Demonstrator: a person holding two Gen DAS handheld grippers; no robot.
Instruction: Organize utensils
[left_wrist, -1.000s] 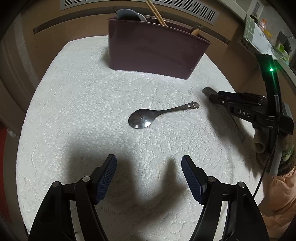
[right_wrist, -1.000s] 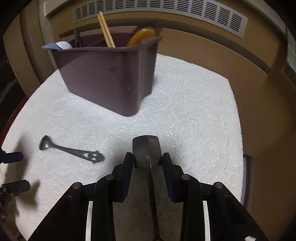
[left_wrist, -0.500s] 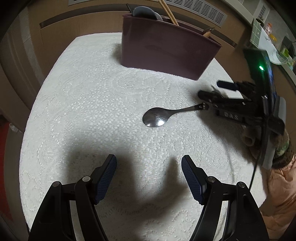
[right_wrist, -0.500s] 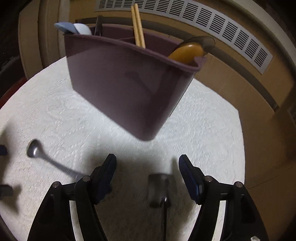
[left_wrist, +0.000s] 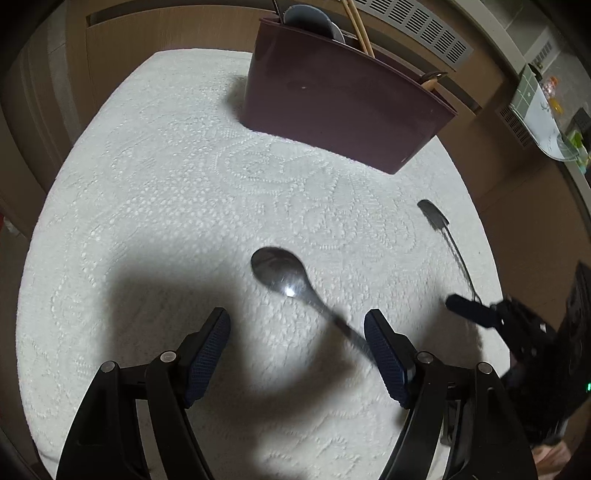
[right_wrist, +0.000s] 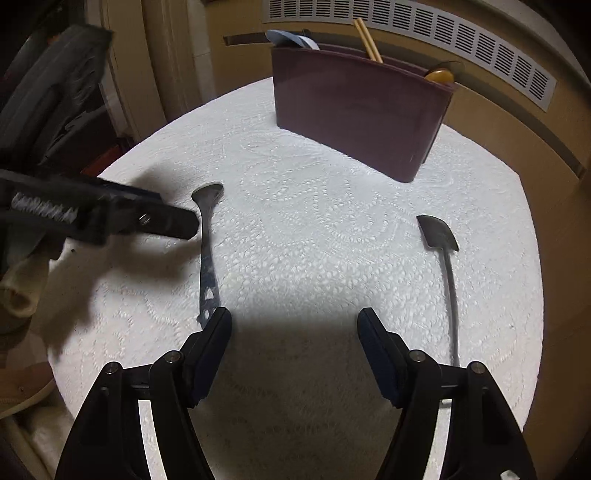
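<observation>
A steel spoon (left_wrist: 280, 275) lies on the white cloth, its handle running under my left gripper's right finger; it also shows in the right wrist view (right_wrist: 207, 236). My left gripper (left_wrist: 297, 334) is open just above it. A flat-headed steel utensil (right_wrist: 441, 251) lies free on the cloth to the right, also in the left wrist view (left_wrist: 439, 230). My right gripper (right_wrist: 294, 336) is open and empty between the two utensils. A dark maroon utensil holder (left_wrist: 343, 107) stands at the back, also in the right wrist view (right_wrist: 358, 110), with chopsticks and spoons in it.
The round table with its white lace cloth (left_wrist: 166, 206) ends close on all sides. Wooden panelling and a vent grille (right_wrist: 443, 44) stand behind the holder. A dark bag (right_wrist: 48, 103) sits off the table's left edge.
My right gripper opened, let go of the flat-headed utensil and drew back. My left gripper moved forward over the spoon, which turned on the cloth.
</observation>
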